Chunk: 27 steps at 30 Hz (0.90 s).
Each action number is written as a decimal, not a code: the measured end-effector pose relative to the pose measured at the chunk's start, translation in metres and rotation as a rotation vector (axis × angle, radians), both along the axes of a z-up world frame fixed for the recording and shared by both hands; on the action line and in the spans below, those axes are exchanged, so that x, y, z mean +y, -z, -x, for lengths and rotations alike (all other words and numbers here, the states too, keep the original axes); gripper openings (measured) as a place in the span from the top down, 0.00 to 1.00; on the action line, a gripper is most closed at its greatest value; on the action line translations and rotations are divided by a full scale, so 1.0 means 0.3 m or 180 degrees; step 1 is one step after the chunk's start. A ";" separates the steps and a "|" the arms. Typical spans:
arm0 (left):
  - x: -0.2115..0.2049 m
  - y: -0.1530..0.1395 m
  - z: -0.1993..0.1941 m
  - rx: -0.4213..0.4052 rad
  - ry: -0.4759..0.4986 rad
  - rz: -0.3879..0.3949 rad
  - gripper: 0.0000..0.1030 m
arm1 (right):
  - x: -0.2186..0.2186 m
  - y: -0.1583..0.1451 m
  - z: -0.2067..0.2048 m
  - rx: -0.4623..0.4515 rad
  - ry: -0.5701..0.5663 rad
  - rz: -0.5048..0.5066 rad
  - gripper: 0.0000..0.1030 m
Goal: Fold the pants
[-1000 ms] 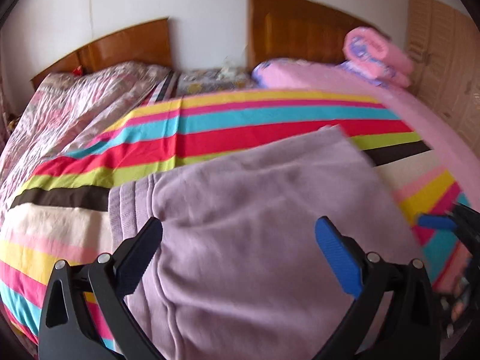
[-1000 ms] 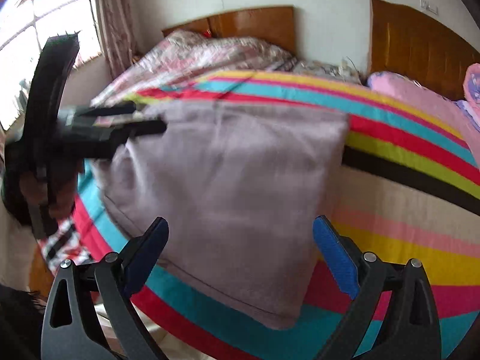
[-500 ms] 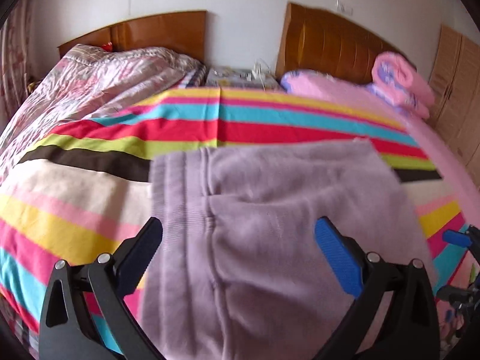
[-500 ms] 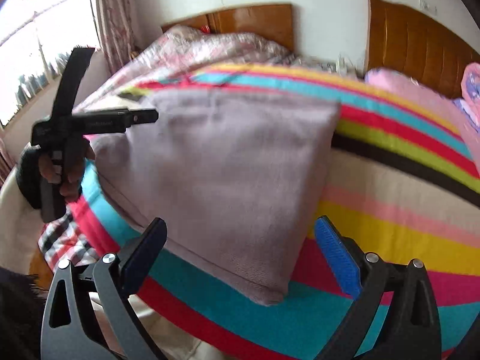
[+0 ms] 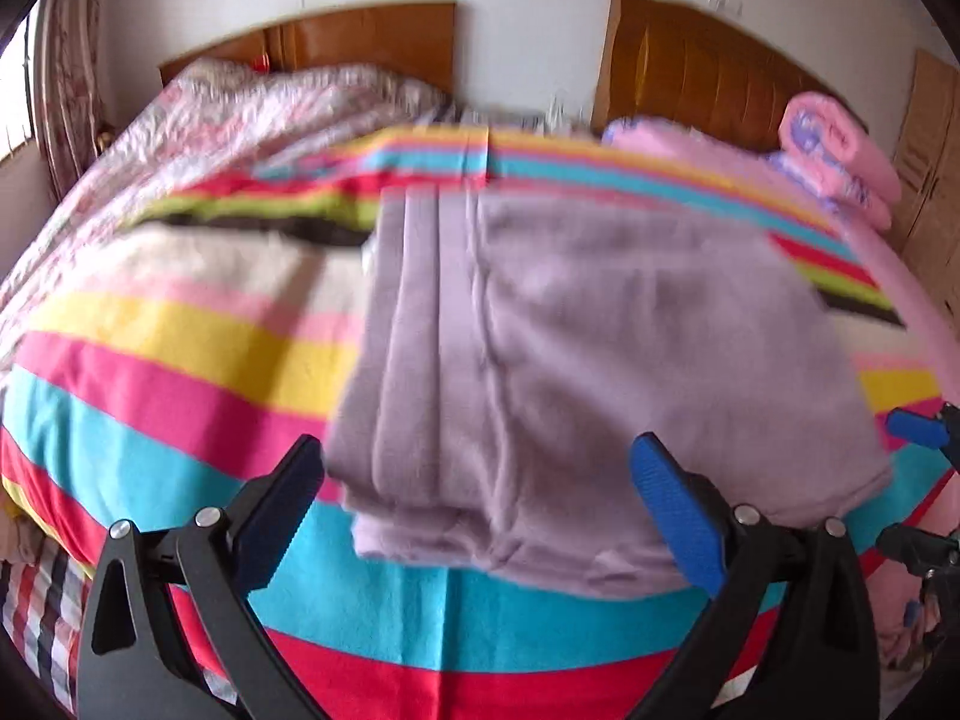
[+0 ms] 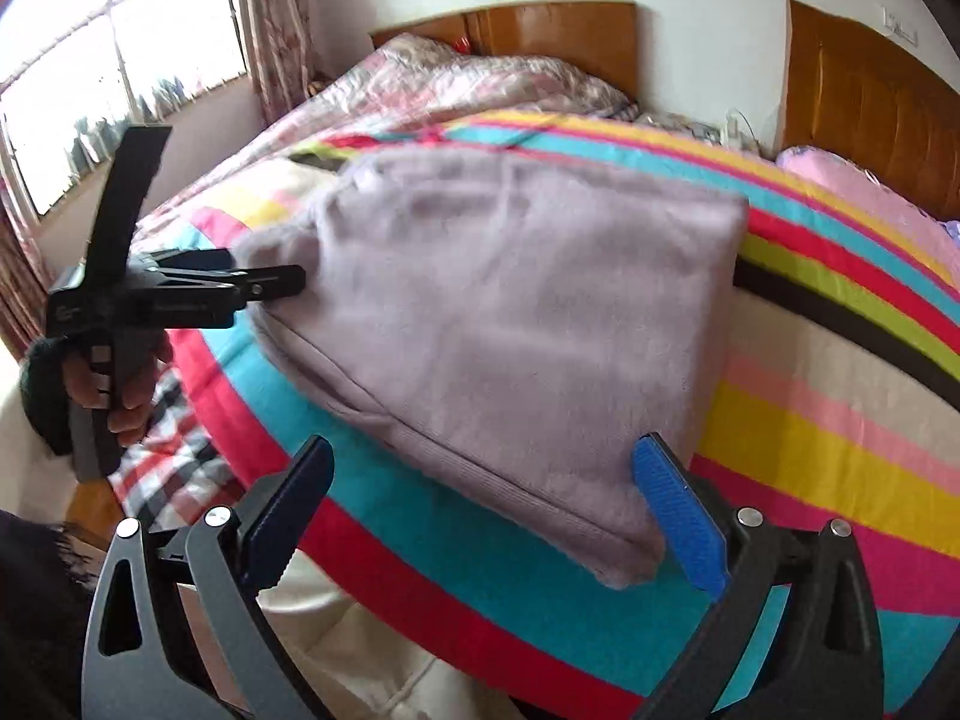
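Change: both grippers have backed toward the frames' lower edge, off the folded lilac pants (image 5: 576, 360).
Left gripper (image 5: 480, 504): jaws wide, empty.
Right gripper (image 6: 486, 510): jaws wide, empty.
Meaning: fold looks finished.

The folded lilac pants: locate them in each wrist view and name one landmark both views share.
Left wrist view: the folded lilac pants fill the centre, past the open left tool.
Right wrist view: the pants lie centre-left, past the open right tool.
Shared landmark: the striped blanket underneath.

folded pants (image 5: 594, 360), striped blanket (image 5: 180, 354), spread fingers (image 5: 282, 498)
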State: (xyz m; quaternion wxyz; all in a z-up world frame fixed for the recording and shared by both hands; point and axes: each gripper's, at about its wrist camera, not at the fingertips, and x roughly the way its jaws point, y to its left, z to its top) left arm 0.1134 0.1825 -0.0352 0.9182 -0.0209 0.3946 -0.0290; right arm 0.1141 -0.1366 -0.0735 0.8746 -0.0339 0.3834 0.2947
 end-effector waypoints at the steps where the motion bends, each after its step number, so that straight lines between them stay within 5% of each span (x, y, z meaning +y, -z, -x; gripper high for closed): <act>1: -0.012 -0.032 -0.007 -0.0073 0.0031 0.0007 0.01 | 0.002 -0.019 0.000 -0.0093 -0.0017 0.0020 0.05; 3: -0.053 -0.110 -0.059 -0.0245 0.0102 -0.0033 0.01 | 0.014 -0.067 -0.037 -0.0307 -0.0031 0.0137 0.05; 5: -0.101 -0.160 -0.178 -0.0197 0.0307 0.0189 0.01 | 0.031 -0.091 -0.123 -0.0360 -0.0102 0.0113 0.05; 9: -0.109 -0.044 -0.327 0.0356 0.0131 0.0309 0.01 | 0.043 0.001 -0.261 0.0314 0.0042 0.0003 0.05; 14: -0.088 0.061 -0.252 0.0342 0.0124 -0.0023 0.01 | 0.030 0.073 -0.184 0.0263 -0.0151 -0.0014 0.04; 19: -0.037 -0.021 -0.115 0.0176 -0.0048 0.0149 0.01 | 0.006 -0.017 -0.116 0.0150 -0.0100 -0.0274 0.05; 23: -0.066 0.062 -0.114 0.0474 -0.0121 -0.0202 0.01 | 0.045 0.040 -0.100 0.0363 -0.0125 -0.0101 0.04; 27: -0.085 0.047 -0.036 0.0291 -0.0207 -0.0356 0.01 | 0.049 0.055 -0.046 0.0239 -0.0089 -0.0089 0.04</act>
